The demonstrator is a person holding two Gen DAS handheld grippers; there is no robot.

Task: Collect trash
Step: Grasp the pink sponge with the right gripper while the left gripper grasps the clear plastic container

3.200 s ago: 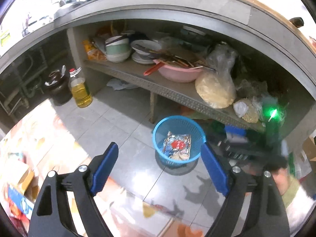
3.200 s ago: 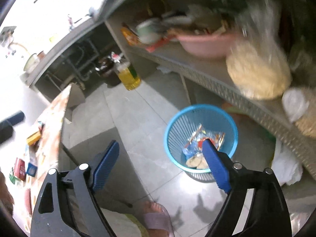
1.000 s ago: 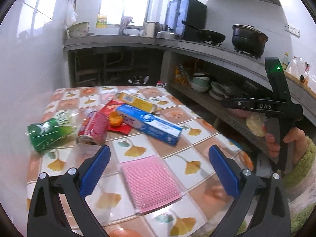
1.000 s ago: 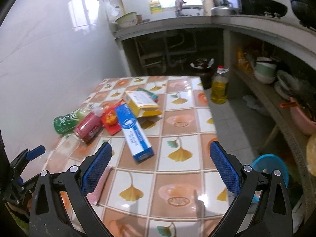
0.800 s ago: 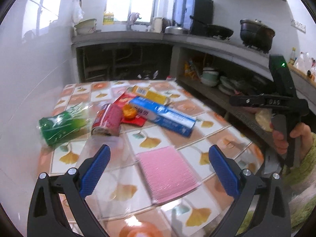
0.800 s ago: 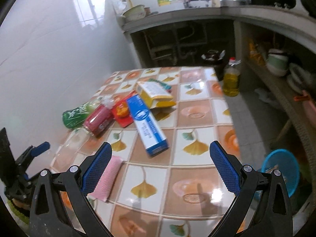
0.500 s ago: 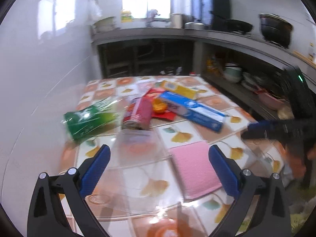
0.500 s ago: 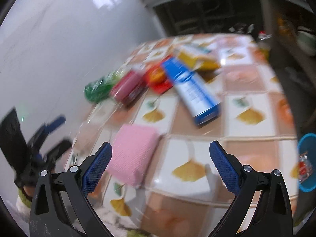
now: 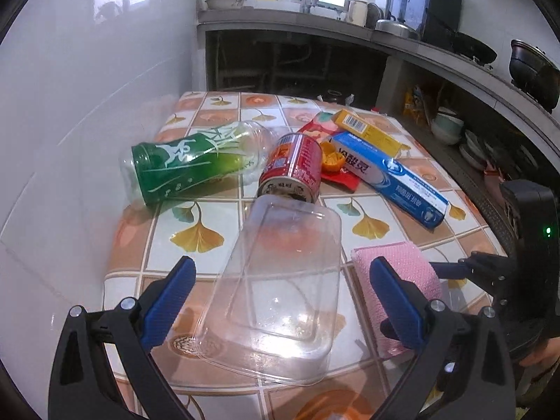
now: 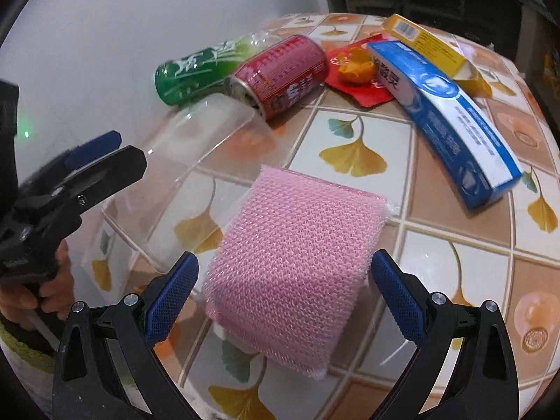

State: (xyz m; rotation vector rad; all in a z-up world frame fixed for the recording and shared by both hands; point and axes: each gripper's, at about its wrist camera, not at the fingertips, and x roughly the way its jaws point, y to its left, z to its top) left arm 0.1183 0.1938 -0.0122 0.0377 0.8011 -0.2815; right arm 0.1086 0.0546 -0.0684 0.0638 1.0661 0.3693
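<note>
A clear plastic tray (image 9: 280,287) lies upside down on the tiled table (image 9: 196,234); my open left gripper (image 9: 280,294) straddles its near end. A pink mesh sponge (image 10: 297,266) lies beside it; my open right gripper (image 10: 283,290) straddles its near end. Behind lie a green bottle (image 9: 192,164), a red can (image 9: 292,171), orange peel (image 9: 330,161) on a red wrapper (image 9: 341,180), a blue toothpaste box (image 9: 392,178) and a yellow box (image 9: 367,133). The same items show in the right wrist view: bottle (image 10: 196,70), can (image 10: 283,73), toothpaste box (image 10: 444,119).
A white tiled wall (image 9: 70,105) runs along the table's left side. A concrete counter (image 9: 402,45) with pots and shelves of dishes stands behind and to the right. The other gripper shows at the right edge of the left wrist view (image 9: 525,262).
Both grippers have swung from the blue basket on the floor up to the table and moved in low over it. The left now frames the clear tray, the right the pink sponge.
</note>
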